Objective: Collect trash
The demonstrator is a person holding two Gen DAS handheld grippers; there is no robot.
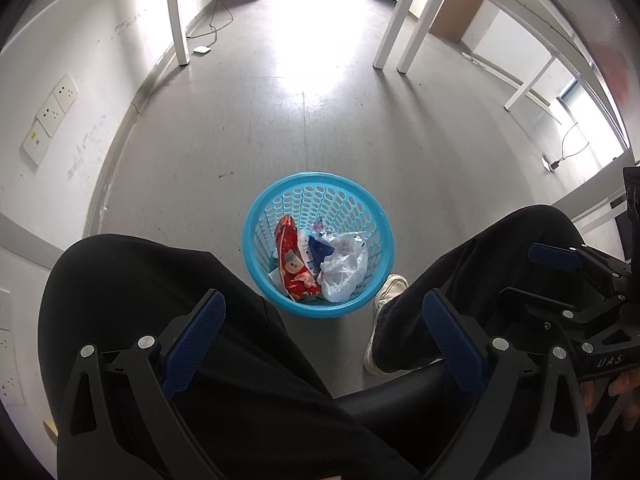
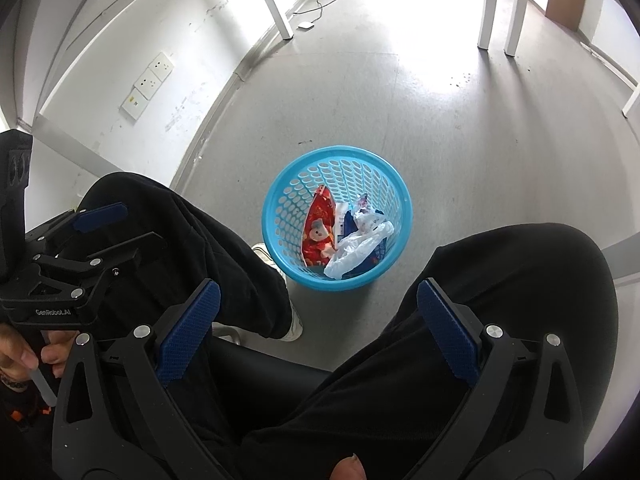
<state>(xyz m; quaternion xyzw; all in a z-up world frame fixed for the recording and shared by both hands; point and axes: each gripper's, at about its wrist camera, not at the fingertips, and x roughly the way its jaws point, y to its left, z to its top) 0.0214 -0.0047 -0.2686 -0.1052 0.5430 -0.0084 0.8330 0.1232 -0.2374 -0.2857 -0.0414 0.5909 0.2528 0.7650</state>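
Note:
A blue perforated plastic basket (image 1: 260, 216) stands on the grey floor between the seated person's knees; it also shows in the right wrist view (image 2: 280, 208). Inside lie a red snack wrapper (image 1: 292, 264), a crumpled clear plastic bag (image 1: 344, 268) and a blue-and-white packet (image 1: 316, 250). My left gripper (image 1: 324, 312) is open and empty, held above the lap, short of the basket. My right gripper (image 2: 318, 300) is open and empty too, also above the lap. Each gripper shows in the other's view, the right one (image 1: 556, 258) and the left one (image 2: 100, 212).
The person's black-trousered legs (image 1: 160, 280) flank the basket, with a white shoe (image 1: 386, 292) beside it. White table legs (image 1: 394, 20) stand farther back. A wall with sockets (image 1: 52, 114) runs along the left. A cable and a white adapter (image 1: 202, 50) lie on the floor.

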